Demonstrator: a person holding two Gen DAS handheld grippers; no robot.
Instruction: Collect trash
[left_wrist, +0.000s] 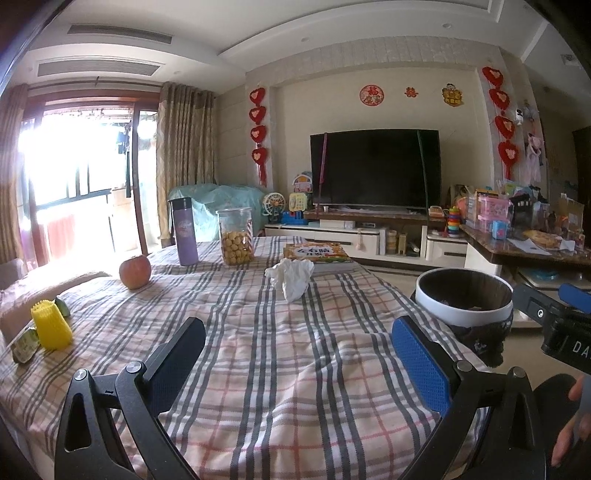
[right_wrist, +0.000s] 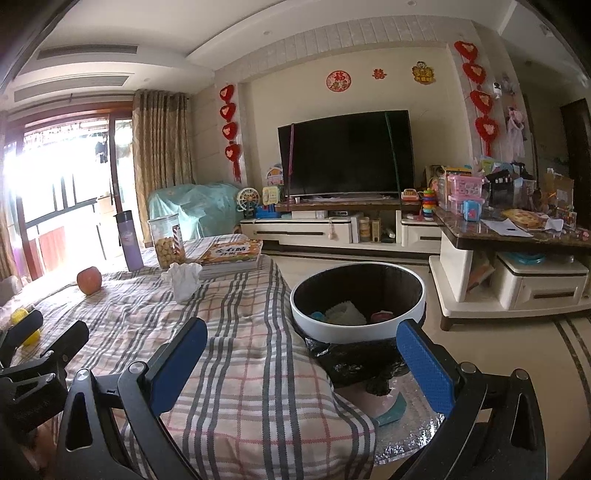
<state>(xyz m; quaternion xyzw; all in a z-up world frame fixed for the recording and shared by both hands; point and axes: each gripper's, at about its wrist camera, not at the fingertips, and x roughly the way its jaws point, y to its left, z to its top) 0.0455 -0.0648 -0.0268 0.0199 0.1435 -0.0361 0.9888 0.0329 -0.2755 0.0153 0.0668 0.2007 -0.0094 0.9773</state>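
Note:
A crumpled white tissue (left_wrist: 291, 277) (right_wrist: 183, 279) lies on the plaid tablecloth (left_wrist: 258, 350) beside a stack of books. A yellow foam fruit net (left_wrist: 51, 325) (right_wrist: 23, 322) and a small green wrapper (left_wrist: 25, 347) sit near the table's left edge. A round white-rimmed trash bin (right_wrist: 357, 301) (left_wrist: 464, 300) with a black liner stands off the table's right side; some trash lies inside. My left gripper (left_wrist: 297, 339) hovers open over the cloth, well short of the tissue. My right gripper (right_wrist: 301, 343) is open near the table's right edge, next to the bin.
An apple (left_wrist: 135, 271), a purple bottle (left_wrist: 183, 231), a cookie jar (left_wrist: 236, 236) and books (left_wrist: 318, 255) stand at the table's far end. Beyond are a TV cabinet (right_wrist: 321, 229) and a cluttered marble-top side table (right_wrist: 517, 236). A hand (left_wrist: 574, 421) shows at the right.

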